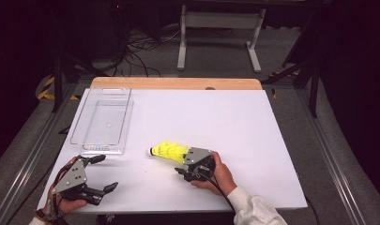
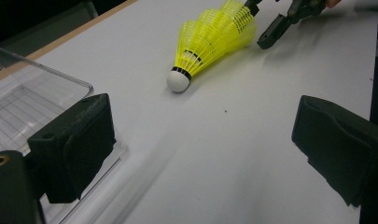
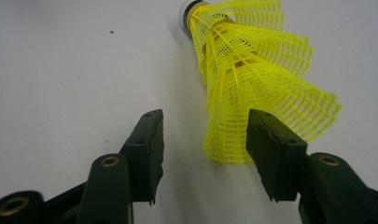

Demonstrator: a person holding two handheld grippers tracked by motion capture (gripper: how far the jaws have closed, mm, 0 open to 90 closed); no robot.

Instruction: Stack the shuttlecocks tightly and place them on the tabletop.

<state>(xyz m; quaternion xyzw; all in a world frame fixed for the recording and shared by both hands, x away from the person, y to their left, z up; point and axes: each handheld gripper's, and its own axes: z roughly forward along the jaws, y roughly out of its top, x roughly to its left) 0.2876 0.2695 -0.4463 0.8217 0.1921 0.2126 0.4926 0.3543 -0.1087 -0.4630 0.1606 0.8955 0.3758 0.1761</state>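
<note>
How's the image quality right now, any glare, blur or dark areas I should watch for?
High view: table evenly lit, surroundings dark, clear tray faint against the white top. Left gripper view: shuttlecock sharp, near jaws soft, pale streak beside the tray edge. Right gripper view: the skirt sharp, casting a soft shadow; no glare.

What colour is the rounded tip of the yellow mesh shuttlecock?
White, with a black band behind it; the yellow mesh shuttlecock's rounded tip shows best in the left gripper view.
</note>
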